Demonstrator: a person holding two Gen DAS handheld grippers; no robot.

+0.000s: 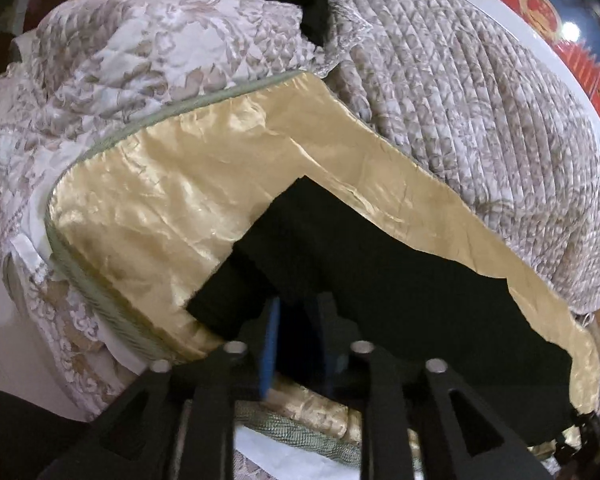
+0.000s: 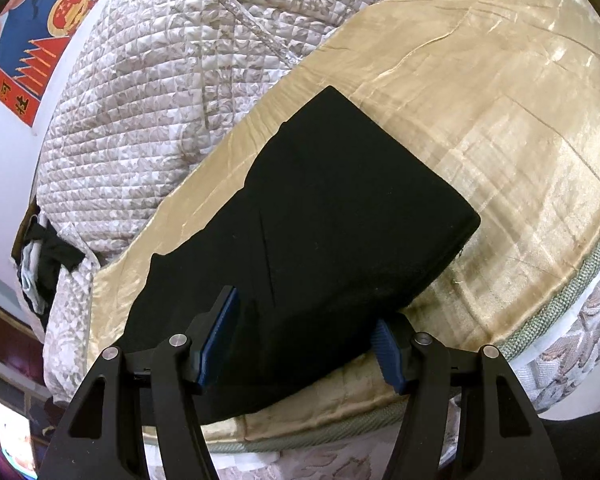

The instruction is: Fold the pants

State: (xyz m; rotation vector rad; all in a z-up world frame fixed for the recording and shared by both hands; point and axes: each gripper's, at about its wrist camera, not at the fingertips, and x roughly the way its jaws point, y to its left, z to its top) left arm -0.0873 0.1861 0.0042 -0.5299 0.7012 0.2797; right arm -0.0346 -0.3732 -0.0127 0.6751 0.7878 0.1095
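**Black cloth, soft and limp: take it at the folded edges**

Black pants (image 2: 300,216) lie already partly folded on the gold satin sheet (image 2: 480,100) of the bed, close to its front edge, where the green piping (image 2: 560,304) runs along the mattress. We judge them light and floppy, with no stiffness of their own: any part left unsupported will sag, and the glossy sheet beneath looks slippery, so the stack may slide when pushed. The thick folded end toward the right corner of the bed looks the firmest place to pinch, since several layers sit together there.

Our right tongs (image 2: 300,344) stand wide open, blue pads on either side of the near end of the pants without pressing on them. Our left tongs (image 1: 296,344) are narrow but not shut, and the black cloth sits dark between the pads; we cannot tell whether they actually pinch it. A quilted bedspread (image 1: 460,80) is heaped behind, well clear of the pants
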